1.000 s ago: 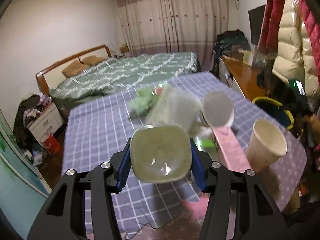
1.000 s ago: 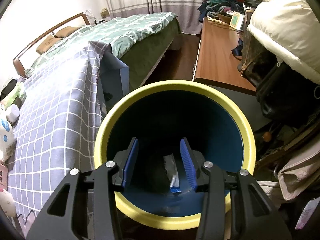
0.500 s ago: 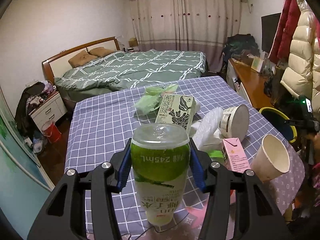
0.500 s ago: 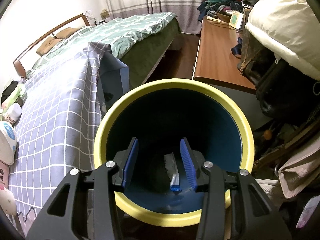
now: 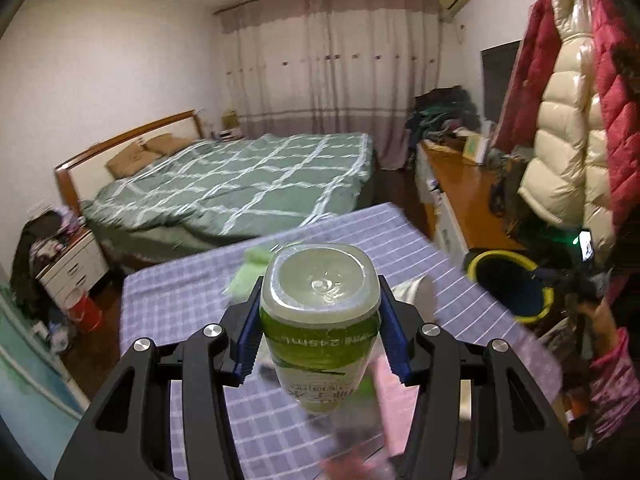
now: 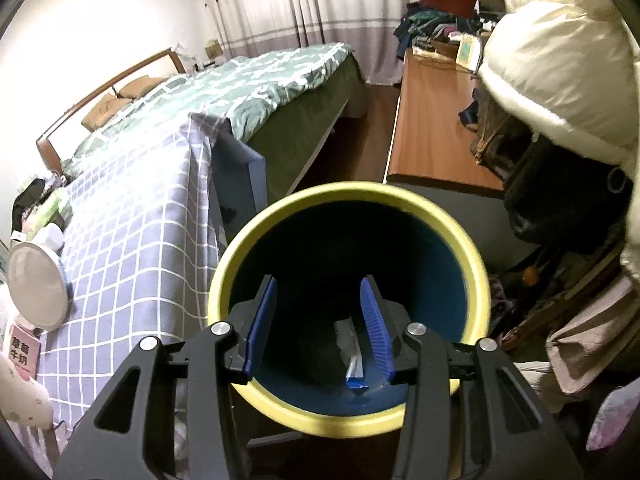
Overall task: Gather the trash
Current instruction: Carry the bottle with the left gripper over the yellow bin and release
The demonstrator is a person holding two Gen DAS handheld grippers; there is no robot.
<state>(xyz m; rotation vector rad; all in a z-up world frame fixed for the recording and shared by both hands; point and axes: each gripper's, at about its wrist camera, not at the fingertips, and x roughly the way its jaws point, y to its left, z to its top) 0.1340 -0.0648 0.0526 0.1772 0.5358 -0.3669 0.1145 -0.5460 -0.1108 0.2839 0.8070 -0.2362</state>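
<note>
My left gripper is shut on a green and white plastic drink bottle and holds it above the checked table, bottom end toward the camera. The yellow-rimmed blue trash bin shows at the right of the left wrist view, off the table's edge. My right gripper is open and empty, its fingers over the mouth of the bin. A blue and silver wrapper lies inside the bin.
More trash lies on the table: a white round tub, a pink carton, a green bag. A bed, a wooden desk and hanging coats surround the table.
My left gripper has lifted the bottle higher and tilted up, so the table items have dropped and blurred in view. The right gripper has pulled back slightly above the bin.
</note>
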